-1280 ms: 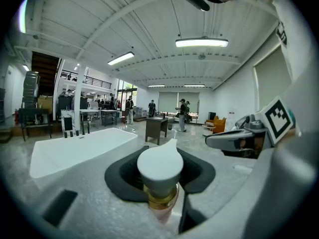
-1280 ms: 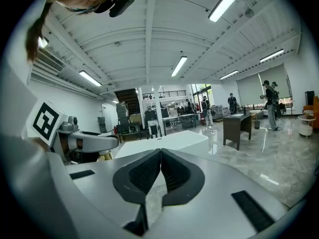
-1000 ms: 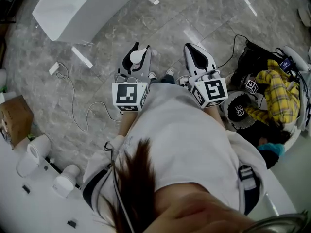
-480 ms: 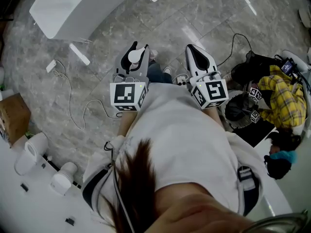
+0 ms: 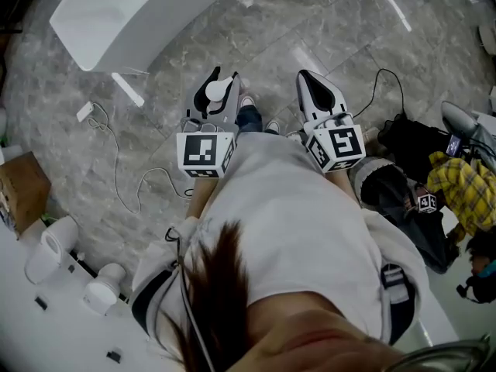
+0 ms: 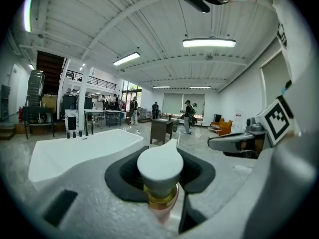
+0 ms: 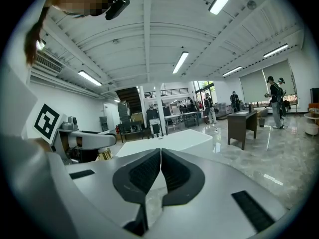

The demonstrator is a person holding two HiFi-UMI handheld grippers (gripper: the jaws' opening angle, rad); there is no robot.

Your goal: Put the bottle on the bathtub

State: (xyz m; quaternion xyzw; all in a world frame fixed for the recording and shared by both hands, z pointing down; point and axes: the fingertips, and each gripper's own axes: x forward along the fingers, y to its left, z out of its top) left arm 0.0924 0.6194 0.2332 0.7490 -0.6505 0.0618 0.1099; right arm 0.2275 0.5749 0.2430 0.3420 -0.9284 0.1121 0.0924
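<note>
1. The left cube and the right cube, one on each gripper, carry bold black-and-white square code patterns. A smaller coded cube lies among the dark bags beside a yellow plaid cloth at the head view's right.
2. The bottle has a white teardrop cap, a gold collar beneath it and a pinkish body. The body is mostly hidden between the jaws, so any label on it cannot be read.
3. The left gripper holds the bottle, its dark curved pads closed round the neck and the cap standing up between them.
4. The right gripper has its ribbed pads pressed face to face.
5. The bottle is in the air in front of the person, over the grey marble floor and well apart from the bathtub.
6. The bathtub is white and freestanding, ahead and to the left in the head view. In the left gripper view its inside shows as smooth white.
7. A cardboard box sits at the head view's left edge; its contents cannot be made out.
8. Two white cylindrical objects lie near the box, and a thin cable trails across the floor.
9. A brown desk stands beyond the bathtub.
</note>
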